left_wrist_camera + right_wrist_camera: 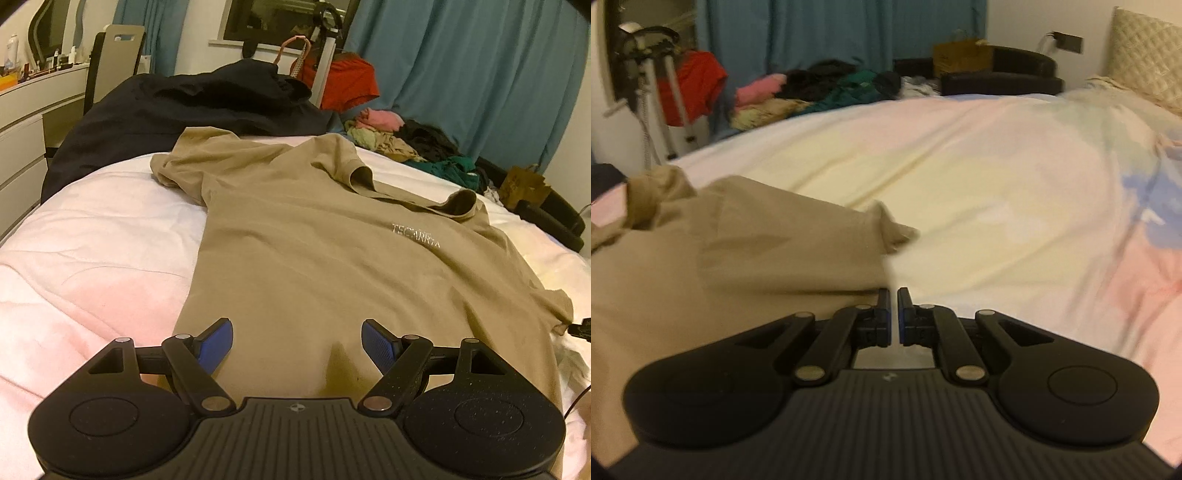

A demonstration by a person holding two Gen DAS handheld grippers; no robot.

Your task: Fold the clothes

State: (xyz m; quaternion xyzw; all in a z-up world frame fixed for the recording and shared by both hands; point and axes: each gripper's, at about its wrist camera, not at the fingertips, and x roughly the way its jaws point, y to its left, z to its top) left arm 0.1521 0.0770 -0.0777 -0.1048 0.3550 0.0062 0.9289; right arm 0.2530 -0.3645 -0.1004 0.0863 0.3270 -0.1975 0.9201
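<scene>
A tan T-shirt [314, 251] with pale chest lettering lies spread on the bed, its collar to the far right and one sleeve bunched at the far left. My left gripper [297, 334] hovers open over the shirt's near part, with nothing between the blue pads [218, 343]. In the right wrist view the shirt [720, 258] fills the left side, with a crumpled sleeve tip [897, 232]. My right gripper [894, 295] is shut at the shirt's right edge. That edge meets its left finger, and only pale sheet shows in the thin slit between the jaws.
The bed has a pale pink and cream sheet [997, 184]. A dark garment [177, 107] lies beyond the shirt. Mixed clothes [417, 144] are heaped at the far edge by blue curtains [461, 74]. White drawers [22, 147] stand on the left and a black seat [1004, 74] behind.
</scene>
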